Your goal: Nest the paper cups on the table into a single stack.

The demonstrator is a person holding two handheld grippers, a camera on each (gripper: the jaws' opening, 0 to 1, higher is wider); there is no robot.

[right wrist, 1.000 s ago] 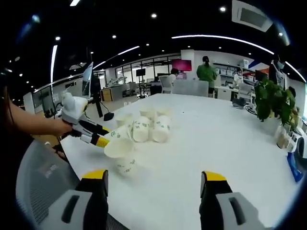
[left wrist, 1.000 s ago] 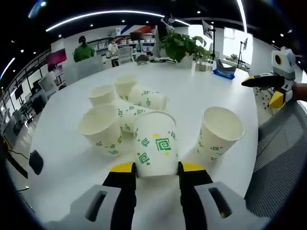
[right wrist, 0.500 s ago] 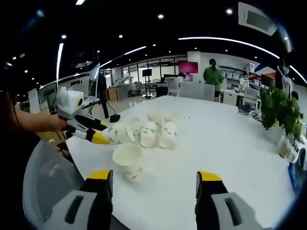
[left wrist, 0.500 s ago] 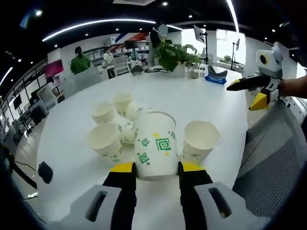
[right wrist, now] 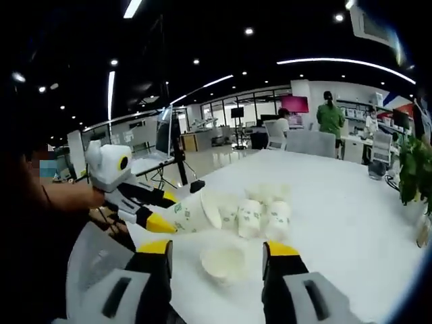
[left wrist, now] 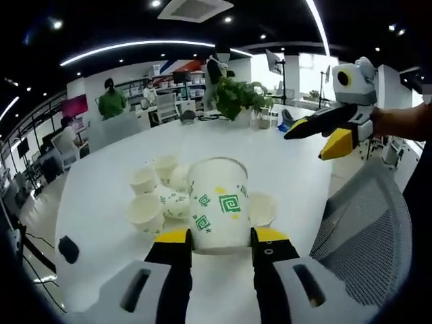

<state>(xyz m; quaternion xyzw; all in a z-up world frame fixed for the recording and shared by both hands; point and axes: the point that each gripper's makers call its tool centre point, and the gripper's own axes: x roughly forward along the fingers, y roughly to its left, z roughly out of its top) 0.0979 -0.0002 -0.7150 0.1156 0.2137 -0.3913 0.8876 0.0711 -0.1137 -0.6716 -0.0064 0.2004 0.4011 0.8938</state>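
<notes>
Paper cups, white w/ green square-spiral print: one upright cup (left wrist: 217, 204) is clamped between the yellow-tipped jaws of the left gripper (left wrist: 217, 236), held above the white round table (left wrist: 101, 196); jaws press its lower sides at 9 and 3 o'clock. In the right gripper view the same held cup (right wrist: 191, 211) lies tilted, mouth toward 3 o'clock, w/ the left gripper (right wrist: 152, 210) on it and a person's hand (right wrist: 71, 197) behind at 9 o'clock.

Rest of the cups sit on the table in a loose cluster (left wrist: 160, 192), at 10 o'clock from the held cup in the left gripper view: some upright, mouths up, some on their sides, touching each other. One separate upright cup (left wrist: 261, 208) stands just beside the held cup at 3 o'clock. In the right gripper view that lone cup (right wrist: 225, 263) stands between the right gripper's own jaws, nearer than the cluster (right wrist: 260, 210), which is at 12 o'clock from it.

Right gripper (right wrist: 216, 253): jaws spread apart, grasping nothing; can't tell if they touch the lone cup. Seen from the left gripper view, right gripper (left wrist: 317, 135) hangs in air at 2 o'clock, over a grey mesh chair back (left wrist: 364, 223).

Green potted plant (left wrist: 236, 98) at table's far edge, 12 o'clock.
</notes>
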